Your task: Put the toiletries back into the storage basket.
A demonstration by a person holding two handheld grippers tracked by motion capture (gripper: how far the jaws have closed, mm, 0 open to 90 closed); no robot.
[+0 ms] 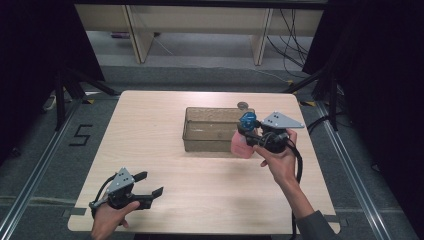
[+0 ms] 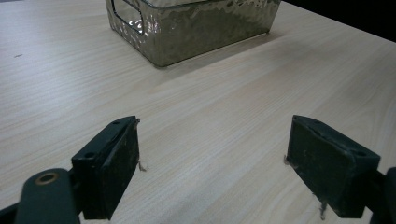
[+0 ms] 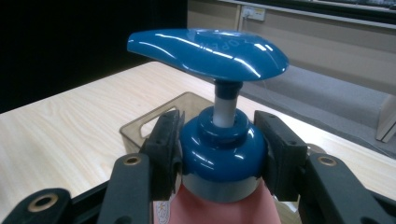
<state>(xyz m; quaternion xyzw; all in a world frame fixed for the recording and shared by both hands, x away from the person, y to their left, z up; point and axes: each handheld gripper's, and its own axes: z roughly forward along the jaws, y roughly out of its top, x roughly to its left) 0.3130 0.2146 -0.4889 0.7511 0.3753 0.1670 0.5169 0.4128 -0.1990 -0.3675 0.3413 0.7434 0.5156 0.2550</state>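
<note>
Between the two black pads (image 3: 164, 140) of the right gripper (image 1: 256, 136): blue collar of a pink pump bottle (image 1: 241, 143), clamped from both sides just under the white stem and broad blue pump head. In the high view, bottle held clear of the table (image 1: 150, 150), hanging just past the right end of the clear ribbed plastic bin (image 1: 210, 129), pink body overlapping the bin's near right corner; whether touching the bin, cannot tell. Behind the gripper, grey three-cornered plate on top, cable trailing down along the forearm, grey sleeve at the bottom edge. Small dark round mark (image 1: 243, 105) on the tabletop beyond the bin's far right corner. At the near left corner of the table: left gripper (image 1: 152, 185) with jaws spread wide, nothing between them, bare light wood under and ahead in its own view. Bin well apart from it, up and to the right. Beyond the table: grey floor, a taped "5" (image 1: 81, 135) at left, pale cabinet legs and loose cables at back.
</note>
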